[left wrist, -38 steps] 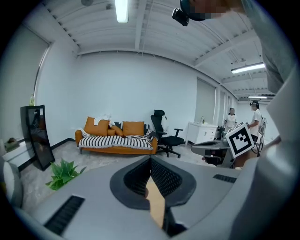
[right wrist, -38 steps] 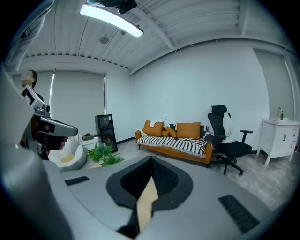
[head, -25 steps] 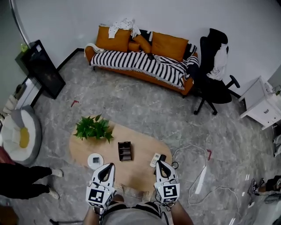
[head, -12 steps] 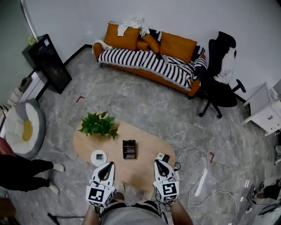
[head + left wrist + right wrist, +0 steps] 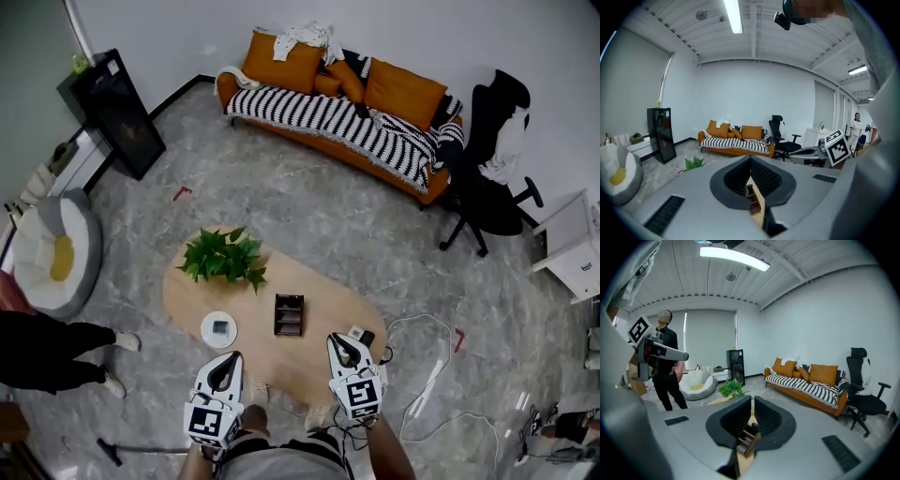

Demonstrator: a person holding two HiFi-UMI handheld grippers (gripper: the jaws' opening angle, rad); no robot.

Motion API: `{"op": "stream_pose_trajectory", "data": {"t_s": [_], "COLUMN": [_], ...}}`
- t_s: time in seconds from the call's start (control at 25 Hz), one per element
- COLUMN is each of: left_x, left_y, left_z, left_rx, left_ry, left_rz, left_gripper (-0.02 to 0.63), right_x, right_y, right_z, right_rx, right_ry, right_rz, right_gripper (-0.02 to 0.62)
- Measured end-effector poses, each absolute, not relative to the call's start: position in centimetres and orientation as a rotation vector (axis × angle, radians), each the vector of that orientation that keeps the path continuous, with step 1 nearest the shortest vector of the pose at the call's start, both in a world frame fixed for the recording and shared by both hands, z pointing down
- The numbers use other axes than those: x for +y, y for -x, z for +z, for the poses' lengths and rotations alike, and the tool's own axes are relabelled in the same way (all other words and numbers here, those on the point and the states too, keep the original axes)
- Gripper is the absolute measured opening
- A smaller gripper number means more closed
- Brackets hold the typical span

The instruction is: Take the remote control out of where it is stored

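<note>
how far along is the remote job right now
Done: nothing clearly. The dark wooden compartment box stands on the oval light-wood table, no gripper touching it. In hand: nothing; left gripper and right gripper are shut, empty, at the near edge. To do: reach, grasp, lift the remote out. Small white and black items beside the right gripper are too small to identify.

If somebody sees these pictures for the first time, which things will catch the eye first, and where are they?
The orange sofa with its striped blanket stands out most, against the far wall. Nearer, an oval wooden table carries a green plant at its left end and a small dark rack in the middle. At the bottom, the left gripper and right gripper, both shut, point toward it.
</note>
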State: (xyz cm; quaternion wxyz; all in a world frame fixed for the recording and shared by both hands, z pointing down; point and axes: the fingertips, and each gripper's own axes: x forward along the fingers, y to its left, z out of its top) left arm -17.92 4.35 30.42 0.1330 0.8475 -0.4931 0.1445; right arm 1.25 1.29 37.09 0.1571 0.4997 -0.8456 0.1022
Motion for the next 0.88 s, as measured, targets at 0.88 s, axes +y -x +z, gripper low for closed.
{"op": "stream_pose_trajectory", "data": {"t_s": [0.88], "left_x": [1.2], "left_y": [22.8], "left_z": [41.0], "left_rx": [-1.395], "left_ry": [-2.268], "left_rz": [0.513], "left_gripper": [0.006], "right_x": [-7.2], "right_y": [2.8], "right_z": [53.6], "right_rx": [-2.258], "right_ry": [-1.096], "right_rz": [0.277], "right_gripper": [0.115]}}
